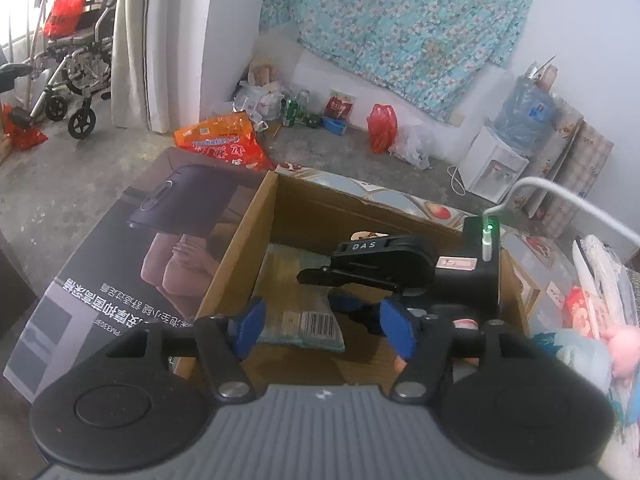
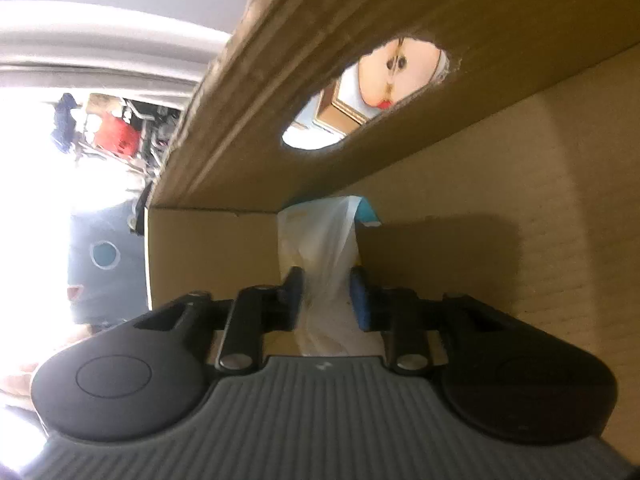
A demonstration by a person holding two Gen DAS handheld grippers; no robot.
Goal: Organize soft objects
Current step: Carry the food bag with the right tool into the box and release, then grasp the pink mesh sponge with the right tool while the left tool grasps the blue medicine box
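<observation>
the right gripper [image 2: 326, 294] sits inside the brown cardboard box [image 2: 500, 200]. a clear plastic-wrapped soft packet [image 2: 320, 256] lies between its parted jaws, pads not pressing. the left gripper [image 1: 320, 324] hangs half open, empty, above the box.

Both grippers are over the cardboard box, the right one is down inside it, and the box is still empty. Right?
Not quite: the cardboard box already holds a plastic-wrapped pack, seen in the left wrist view. The rest stands: the right gripper is down inside, the left gripper over it.

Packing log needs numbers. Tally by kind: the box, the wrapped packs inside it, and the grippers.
Cardboard box: 1
Plastic-wrapped pack: 1
Grippers: 2, the left gripper and the right gripper
Total: 4
</observation>
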